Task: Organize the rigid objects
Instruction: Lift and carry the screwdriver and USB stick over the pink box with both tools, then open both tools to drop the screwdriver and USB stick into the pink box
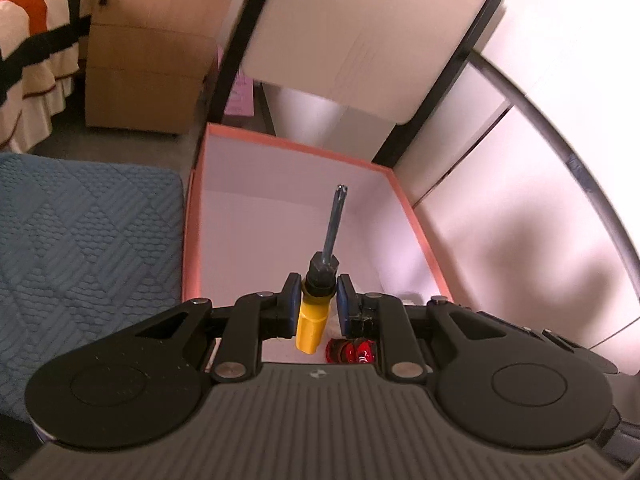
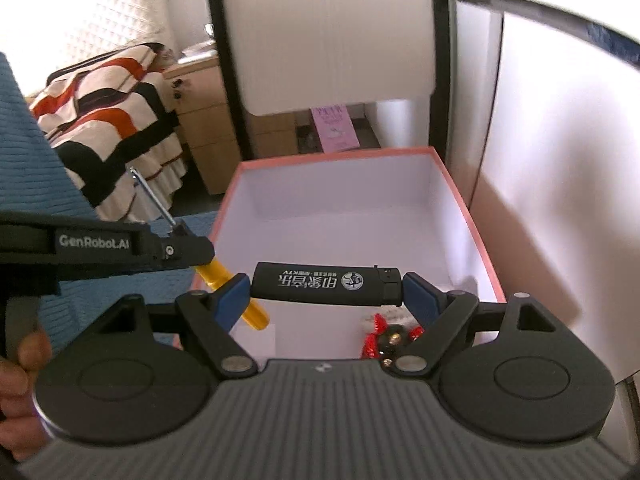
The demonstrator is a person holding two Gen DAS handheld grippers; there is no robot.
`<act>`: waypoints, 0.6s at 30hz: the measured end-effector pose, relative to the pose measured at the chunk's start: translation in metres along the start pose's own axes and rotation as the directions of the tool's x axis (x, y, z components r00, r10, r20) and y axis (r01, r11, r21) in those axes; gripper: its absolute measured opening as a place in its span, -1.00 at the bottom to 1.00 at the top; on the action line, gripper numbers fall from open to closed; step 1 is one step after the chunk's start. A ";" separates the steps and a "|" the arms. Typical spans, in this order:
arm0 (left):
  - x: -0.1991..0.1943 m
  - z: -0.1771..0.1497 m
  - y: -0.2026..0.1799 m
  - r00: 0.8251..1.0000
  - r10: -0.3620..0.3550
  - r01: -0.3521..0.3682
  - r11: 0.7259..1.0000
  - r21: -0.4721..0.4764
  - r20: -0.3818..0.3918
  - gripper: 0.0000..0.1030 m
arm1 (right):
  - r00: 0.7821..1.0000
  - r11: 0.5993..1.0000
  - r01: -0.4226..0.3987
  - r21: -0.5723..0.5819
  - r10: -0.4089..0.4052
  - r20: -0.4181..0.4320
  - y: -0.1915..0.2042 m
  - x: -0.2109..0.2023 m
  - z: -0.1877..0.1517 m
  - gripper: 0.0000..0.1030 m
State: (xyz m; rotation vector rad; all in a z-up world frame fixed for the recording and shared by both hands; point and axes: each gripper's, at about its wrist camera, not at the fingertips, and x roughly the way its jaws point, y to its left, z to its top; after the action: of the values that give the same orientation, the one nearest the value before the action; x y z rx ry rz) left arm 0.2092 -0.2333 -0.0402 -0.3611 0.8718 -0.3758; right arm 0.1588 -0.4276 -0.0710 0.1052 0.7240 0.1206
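Here, a yellow-handled screwdriver point(image 1: 316, 308) is clamped between the blue pads of the left gripper point(image 1: 318, 300), the jaws being closed on the black collar where the handle meets the steel shaft. The shaft is pointed forward and upward over the open pink-rimmed box point(image 1: 420, 224), whose white interior is seen below it. In the right wrist view the same tool is seen from the side, held above the box's left edge.

A black lighter point(image 2: 326, 282) with white printed characters is gripped end to end by the right gripper point(image 2: 326, 292), its jaws being set wide and pressed on the two short ends, so that the lighter is held crosswise above the near part of the box. On the box floor, close to the near wall, a small red and black object point(image 2: 390, 338) is seen, partly hidden by the gripper body; what it is cannot be told.

A blue quilted cushion point(image 1: 80, 248) lies just beside the box on the left. Further back a wooden drawer cabinet point(image 1: 148, 56) is stood, and beside it a bed is covered by a striped blanket point(image 1: 28, 52). A person's fingers point(image 2: 20, 380) are seen at the lower left edge of the right wrist view.
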 end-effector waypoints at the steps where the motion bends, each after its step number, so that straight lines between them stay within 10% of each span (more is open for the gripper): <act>1: 0.007 0.001 -0.001 1.000 0.003 -0.003 1.000 0.002 -0.008 -0.57 | 1.000 1.000 0.000 0.002 0.000 -0.010 -0.003 0.006 -0.001 0.65; 18: 0.090 0.003 0.018 0.993 0.051 -0.053 0.999 -0.011 -0.108 -0.57 | 0.979 1.000 -0.010 0.012 0.012 -0.201 -0.045 0.083 -0.022 0.65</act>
State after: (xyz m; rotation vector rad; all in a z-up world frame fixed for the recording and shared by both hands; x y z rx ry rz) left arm 0.2676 -0.2587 -0.1067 -0.3328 0.9883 -0.3434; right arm 0.2094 -0.4590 -0.1474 0.1080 0.9264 0.1392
